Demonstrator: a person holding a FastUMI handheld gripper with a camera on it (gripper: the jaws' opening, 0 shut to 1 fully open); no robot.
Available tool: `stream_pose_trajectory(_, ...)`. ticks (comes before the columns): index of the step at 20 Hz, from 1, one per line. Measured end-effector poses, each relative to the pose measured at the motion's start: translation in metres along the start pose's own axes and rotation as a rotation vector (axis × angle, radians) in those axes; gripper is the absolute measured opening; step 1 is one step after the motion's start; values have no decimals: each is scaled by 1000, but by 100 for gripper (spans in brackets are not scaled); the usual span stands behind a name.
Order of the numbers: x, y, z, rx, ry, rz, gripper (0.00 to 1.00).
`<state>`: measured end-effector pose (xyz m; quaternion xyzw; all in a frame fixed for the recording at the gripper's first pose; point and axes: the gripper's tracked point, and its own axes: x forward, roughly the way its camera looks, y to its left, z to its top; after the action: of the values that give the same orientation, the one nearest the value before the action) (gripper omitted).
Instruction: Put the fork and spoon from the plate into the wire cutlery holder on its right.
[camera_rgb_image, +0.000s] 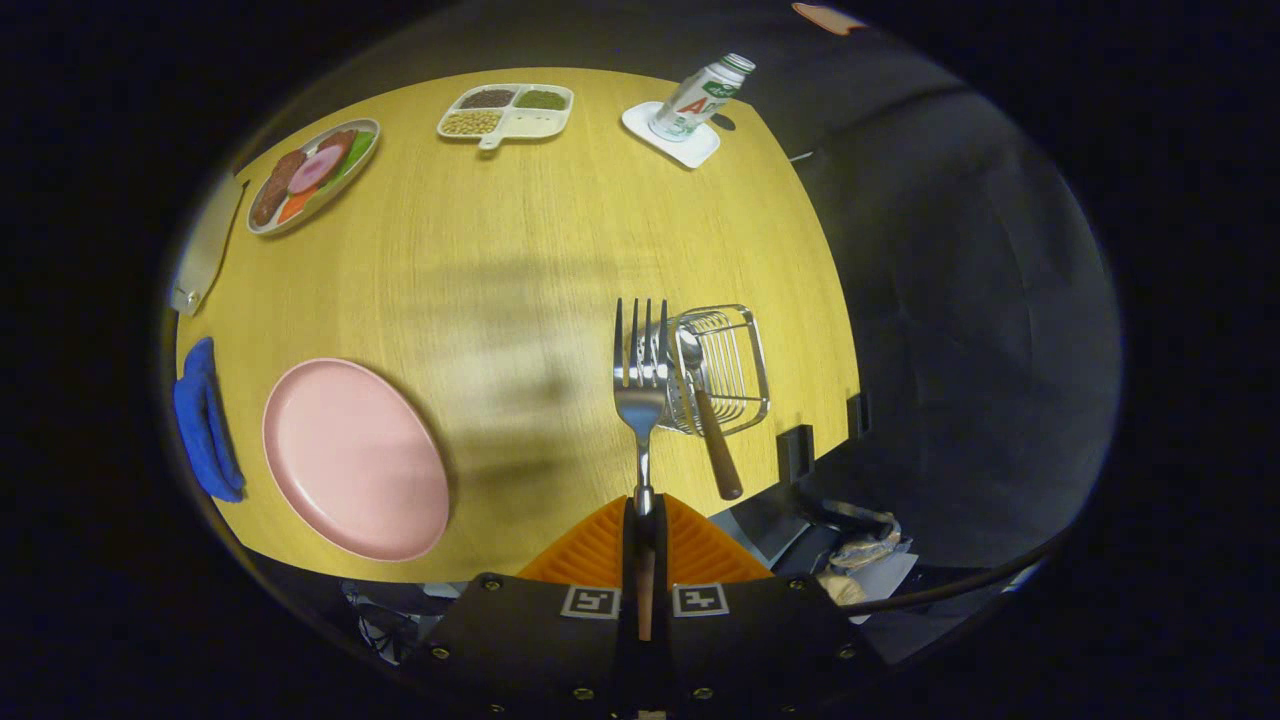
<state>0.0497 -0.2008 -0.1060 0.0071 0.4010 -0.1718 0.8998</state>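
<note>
Far end of my table (520, 260) — food plate (312, 175), tray (506, 111), bottle (697, 97) on coaster (690, 145); blue cloth (203, 420) at left.

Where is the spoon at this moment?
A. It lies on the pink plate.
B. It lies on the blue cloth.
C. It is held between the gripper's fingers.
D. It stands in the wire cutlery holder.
D: the spoon sits in the wire cutlery holder with its brown handle sticking out, while the gripper is shut on the fork and the pink plate holds no cutlery.
</note>
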Motion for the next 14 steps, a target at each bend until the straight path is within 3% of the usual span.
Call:
stream_pose_trajectory(8, 23, -56, 2, 26, 74, -49, 5)
stream_pose_trajectory(14, 42, -80, -5, -24, 150, -80, 5)
